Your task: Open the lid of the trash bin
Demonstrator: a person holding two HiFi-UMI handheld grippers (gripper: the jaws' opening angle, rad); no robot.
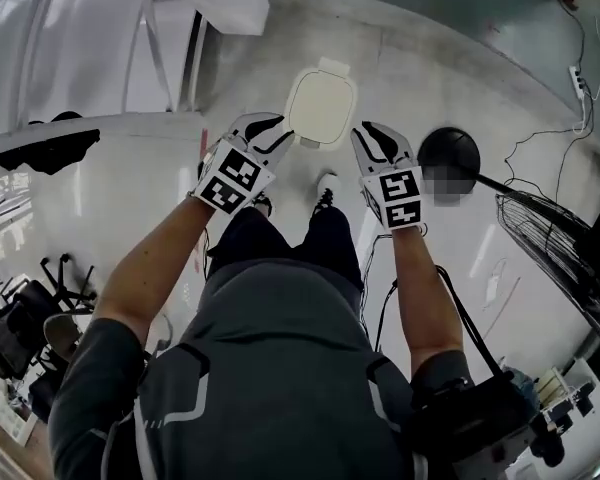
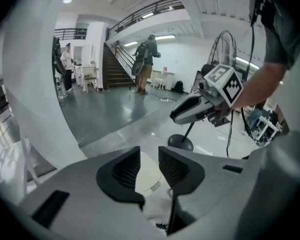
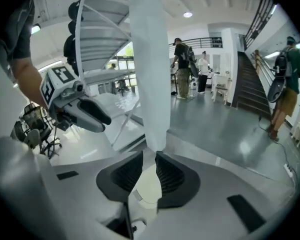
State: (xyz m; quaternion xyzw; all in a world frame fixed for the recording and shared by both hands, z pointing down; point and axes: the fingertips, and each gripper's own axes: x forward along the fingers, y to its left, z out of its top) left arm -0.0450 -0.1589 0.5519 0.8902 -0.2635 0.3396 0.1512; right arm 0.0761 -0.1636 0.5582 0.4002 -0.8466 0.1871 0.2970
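Head view: left gripper (image 1: 276, 134) and right gripper (image 1: 369, 136) point down on either side of the trash bin's lid (image 1: 320, 106), both released and empty.

In the left gripper view the left gripper's (image 2: 149, 168) dark ribbed pads (image 2: 125, 169) stand apart with nothing pressed between them, and the cream lid (image 2: 149, 178) shows through the gap, lower down and clear of the jaws. The right gripper view gives the same reading: the right gripper (image 3: 145, 171) is unclenched, with the lid (image 3: 147, 186) framed in its gap and untouched. The trash bin stands on the pale floor (image 1: 430, 58) just ahead of the person's shoes (image 1: 325, 196). Its lid is seen flat from above. A black round fan base (image 1: 448, 151) sits on the floor to the right of the right gripper.
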